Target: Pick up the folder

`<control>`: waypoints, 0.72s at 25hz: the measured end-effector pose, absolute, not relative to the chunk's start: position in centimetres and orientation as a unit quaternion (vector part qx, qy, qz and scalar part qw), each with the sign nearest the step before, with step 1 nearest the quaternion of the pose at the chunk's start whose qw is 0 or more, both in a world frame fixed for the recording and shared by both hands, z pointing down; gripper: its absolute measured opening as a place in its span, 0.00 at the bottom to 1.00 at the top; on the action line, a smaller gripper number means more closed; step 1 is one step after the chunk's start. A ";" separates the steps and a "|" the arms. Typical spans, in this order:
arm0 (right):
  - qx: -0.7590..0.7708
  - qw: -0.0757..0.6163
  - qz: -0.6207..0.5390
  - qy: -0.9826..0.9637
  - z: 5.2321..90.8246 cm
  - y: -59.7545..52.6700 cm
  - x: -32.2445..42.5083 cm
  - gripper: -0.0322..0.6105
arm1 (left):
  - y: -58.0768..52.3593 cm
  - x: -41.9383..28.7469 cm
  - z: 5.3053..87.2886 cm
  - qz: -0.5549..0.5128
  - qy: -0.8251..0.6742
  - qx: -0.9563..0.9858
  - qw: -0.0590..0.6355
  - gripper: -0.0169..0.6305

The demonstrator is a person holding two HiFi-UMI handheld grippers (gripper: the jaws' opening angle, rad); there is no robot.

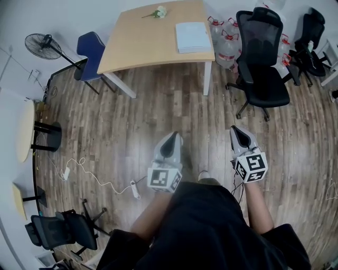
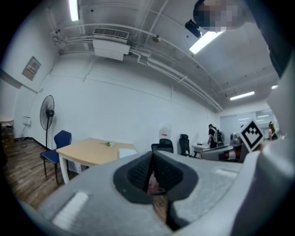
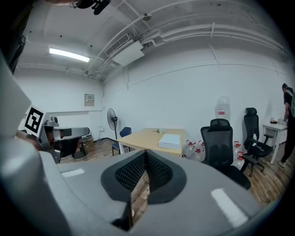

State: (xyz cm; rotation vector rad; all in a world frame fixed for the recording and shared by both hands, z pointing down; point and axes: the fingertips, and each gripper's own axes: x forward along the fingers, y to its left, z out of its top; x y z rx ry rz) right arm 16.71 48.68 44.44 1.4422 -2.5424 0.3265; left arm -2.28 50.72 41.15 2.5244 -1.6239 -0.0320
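Observation:
A pale blue-white folder [image 1: 193, 37] lies flat near the right end of a light wooden table [image 1: 142, 42] at the far side of the room; it shows again as the folder [image 3: 169, 140] in the right gripper view and as a pale slab, the folder [image 2: 127, 151], in the left gripper view. My left gripper [image 1: 174, 138] and right gripper [image 1: 238, 132] hang over the wooden floor well short of the table, both shut with nothing between the jaws. The person's dark clothing fills the bottom of the head view.
A black office chair [image 1: 261, 58] stands right of the table beside several water jugs [image 1: 226, 42]. A blue chair [image 1: 91, 52] and a standing fan [image 1: 45, 46] are at the table's left. A white cable [image 1: 100, 182] trails on the floor. A flower sprig [image 1: 157, 12] lies on the table.

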 end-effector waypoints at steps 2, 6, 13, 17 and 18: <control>0.496 0.103 0.112 -0.855 44.7 46.7 16.5 0.05 | 48.4 -2.4 41.3 -0.008 -0.530 0.845 0.070 0.03; 0.500 0.112 0.127 -0.849 45.6 42.8 15.5 0.05 | 43.2 -2.8 41.3 -0.010 -0.516 0.853 0.076 0.03; 0.482 0.142 0.125 -0.855 46.1 33.8 11.6 0.05 | 34.0 -6.1 42.1 -0.023 -0.516 0.853 0.078 0.03; 0.480 0.157 0.131 -0.853 46.4 27.6 8.3 0.05 | 28.7 -9.8 41.9 -0.035 -0.523 0.848 0.074 0.03; 0.486 0.156 0.136 -0.849 46.2 26.0 7.7 0.05 | 27.3 -10.7 41.8 -0.034 -0.521 0.850 0.076 0.03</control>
